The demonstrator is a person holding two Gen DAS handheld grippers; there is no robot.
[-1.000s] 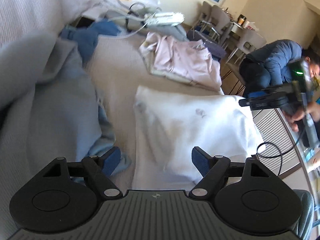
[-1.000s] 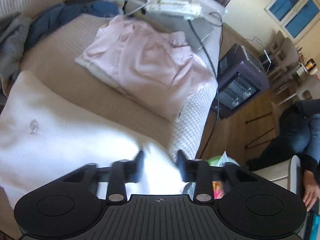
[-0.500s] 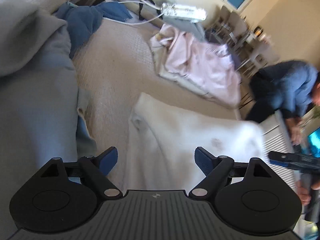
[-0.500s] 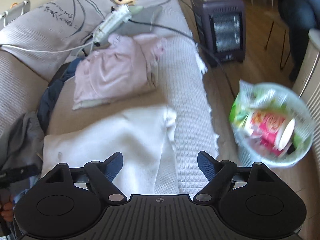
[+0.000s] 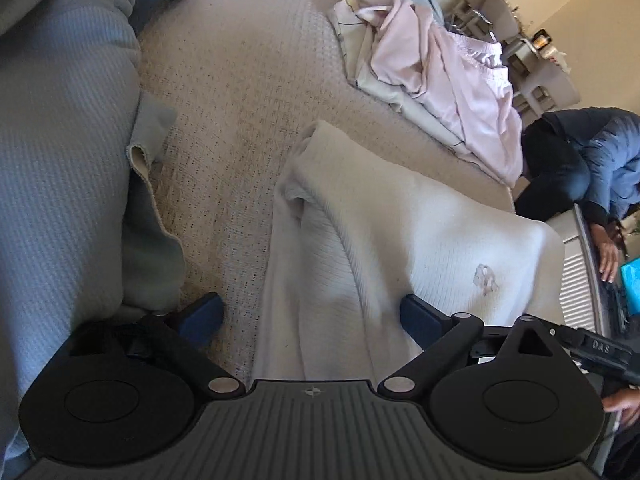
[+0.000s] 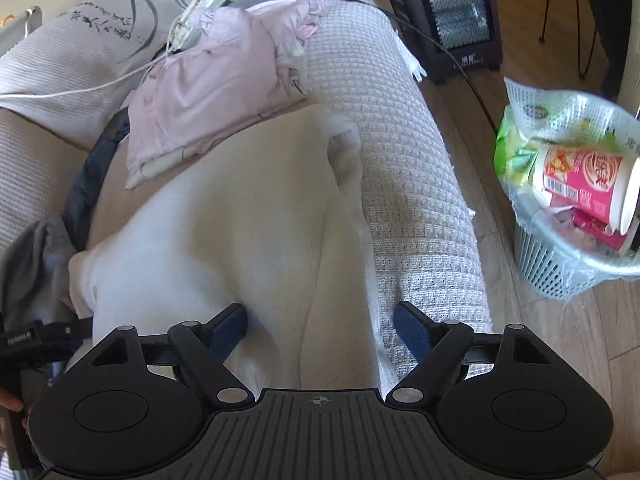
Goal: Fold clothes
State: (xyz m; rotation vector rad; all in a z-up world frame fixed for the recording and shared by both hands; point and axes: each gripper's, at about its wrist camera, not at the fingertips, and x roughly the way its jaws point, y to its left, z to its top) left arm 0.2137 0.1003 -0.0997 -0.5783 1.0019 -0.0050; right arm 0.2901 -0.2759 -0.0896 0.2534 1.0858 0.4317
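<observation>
1. The left gripper (image 5: 310,318) is seen nearest in its own view, its blue fingers (image 5: 202,316) spread wide and opening further. The near edge of the white garment (image 5: 400,232) lies between them but is not pressed by either pad.
2. The right gripper (image 6: 320,322) is held over the other end of the same white garment (image 6: 240,216). Its fingers (image 6: 412,326) are apart and are closing, with a ridge of the cloth between them, not yet clamped.
3. The white garment is spread on the beige sofa cover (image 5: 240,80), one edge rolled into a fold; a small faint motif (image 5: 485,279) is seen on its surface.
4. A grey knitted garment (image 5: 60,140) is bunched just beside it, on the left in the left wrist view.
5. Farther back, a pink garment (image 6: 208,92) is heaped on the sofa, near a white cable (image 6: 80,90).
6. On the wooden floor beside the sofa, a waste basket (image 6: 568,216) filled with wrappers is seen, and a dark heater (image 6: 452,12) beyond it.
7. A seated person in blue (image 5: 600,160) is visible at the far right of the left wrist view.
</observation>
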